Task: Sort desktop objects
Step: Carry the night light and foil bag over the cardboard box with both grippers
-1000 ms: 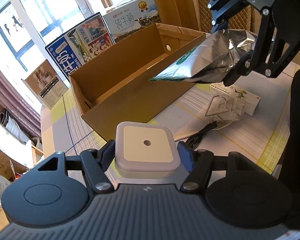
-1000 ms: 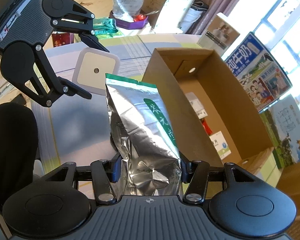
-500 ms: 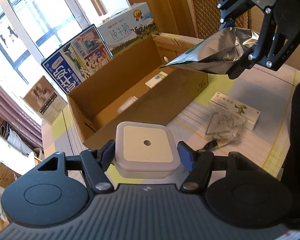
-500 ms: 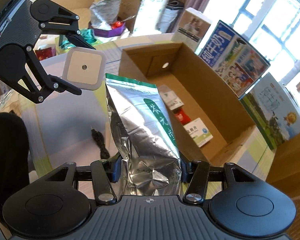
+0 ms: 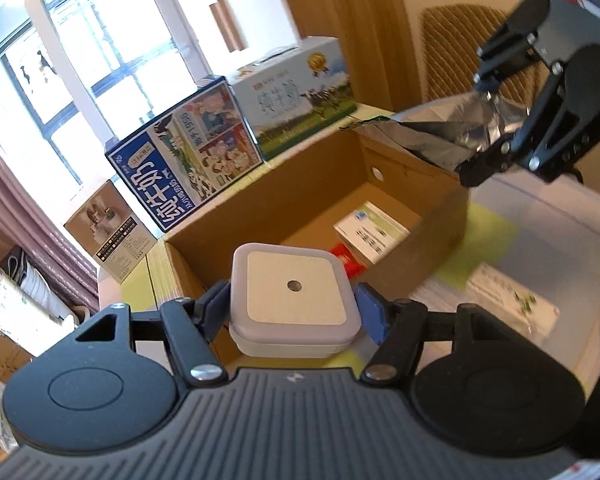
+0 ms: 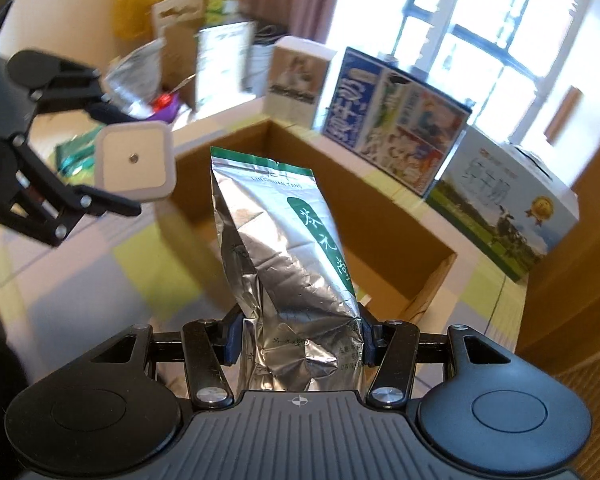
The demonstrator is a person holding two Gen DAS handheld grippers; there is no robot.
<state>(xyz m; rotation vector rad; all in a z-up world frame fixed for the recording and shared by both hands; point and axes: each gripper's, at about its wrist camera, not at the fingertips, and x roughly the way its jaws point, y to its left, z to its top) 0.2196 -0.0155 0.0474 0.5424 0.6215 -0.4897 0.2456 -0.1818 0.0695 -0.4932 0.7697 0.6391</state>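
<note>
The delivery step is judged to be in hand: two desktop objects are being carried over the cardboard box, and what the next move seems to call for is lowering each into the cavity and parting the jaws so that neither load catches the rim.

The box is being viewed open-topped; inside it, toward 3 o'clock of its floor in the left wrist view, a white packet is lying flat with a red item just beside it at 7 o'clock. The remainder of the floor is partly hidden.

The silver tea pouch is being held by the right gripper, clamped at its lower end, with its top pointing over the box's 12 o'clock end.

The square white device is being gripped between the jaws of the left gripper, above the box's near wall at 6 o'clock.

A small carton is being left on the table outside the box, at 4 o'clock, blurred.
</note>
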